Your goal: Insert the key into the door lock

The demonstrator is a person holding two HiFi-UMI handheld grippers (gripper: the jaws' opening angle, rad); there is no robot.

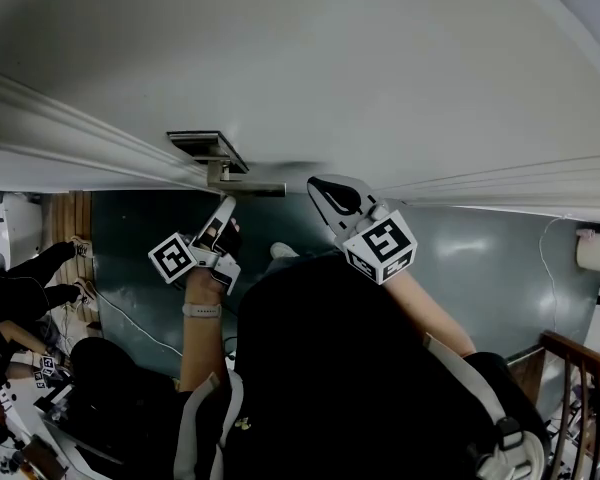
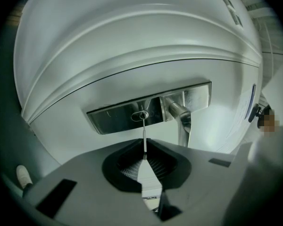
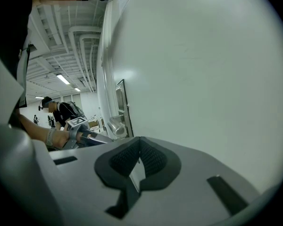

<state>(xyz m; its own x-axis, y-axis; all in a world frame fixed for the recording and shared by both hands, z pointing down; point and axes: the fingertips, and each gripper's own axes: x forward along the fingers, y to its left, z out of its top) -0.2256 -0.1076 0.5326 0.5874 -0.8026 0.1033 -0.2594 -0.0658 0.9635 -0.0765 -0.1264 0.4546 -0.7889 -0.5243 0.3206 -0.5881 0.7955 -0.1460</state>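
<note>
Left claw (image 2: 144, 161) pinching key (image 2: 144, 138), tip at lock (image 2: 140, 116), head hidden; right claw (image 3: 139, 160) pressed together, empty

Head camera: I'm looking steeply down the face of the white door (image 1: 380, 68), with the floor far below and the wearer's torso at frame bottom. Both tools are in shot, the left gripper (image 1: 223, 213) left of centre and the right gripper (image 1: 325, 193) mid-frame.

Left gripper camera: close in, facing the lock plate (image 2: 113, 119) almost square-on. Its axis runs along the key (image 2: 144, 135) to the keyhole, handle (image 2: 179, 114) just right of centre.

Right gripper camera: also near the door, but facing sideways along its surface, so the door fills the right half.

Shared: lock plate and handle appear in all three. Head and right gripper cameras both catch the left gripper.
</note>
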